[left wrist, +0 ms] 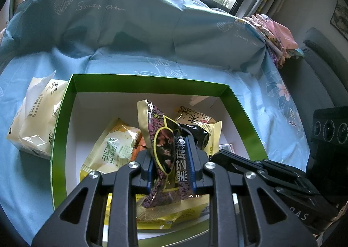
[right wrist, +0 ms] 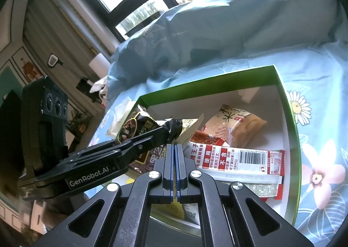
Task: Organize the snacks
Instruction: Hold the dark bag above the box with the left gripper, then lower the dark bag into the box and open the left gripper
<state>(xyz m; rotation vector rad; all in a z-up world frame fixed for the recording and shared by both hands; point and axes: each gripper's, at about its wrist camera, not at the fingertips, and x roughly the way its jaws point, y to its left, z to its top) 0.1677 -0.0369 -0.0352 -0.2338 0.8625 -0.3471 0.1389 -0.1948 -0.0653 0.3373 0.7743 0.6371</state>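
My left gripper is shut on a dark purple-and-black snack packet with yellow edges, holding it upright above the green box with a white inside. In the right wrist view the same packet sticks out of the left gripper over the box's left corner. My right gripper is shut with its blue pads together and nothing between them, low at the box's near side; its tip sits just right of the held packet. Several packets lie in the box, among them a yellow-green one and a red-and-white one.
A cream-white pack lies on the blue floral sheet left of the box. A bunched blue duvet runs along the back. Folded pink cloth and a grey chair stand at the right; windows lie behind.
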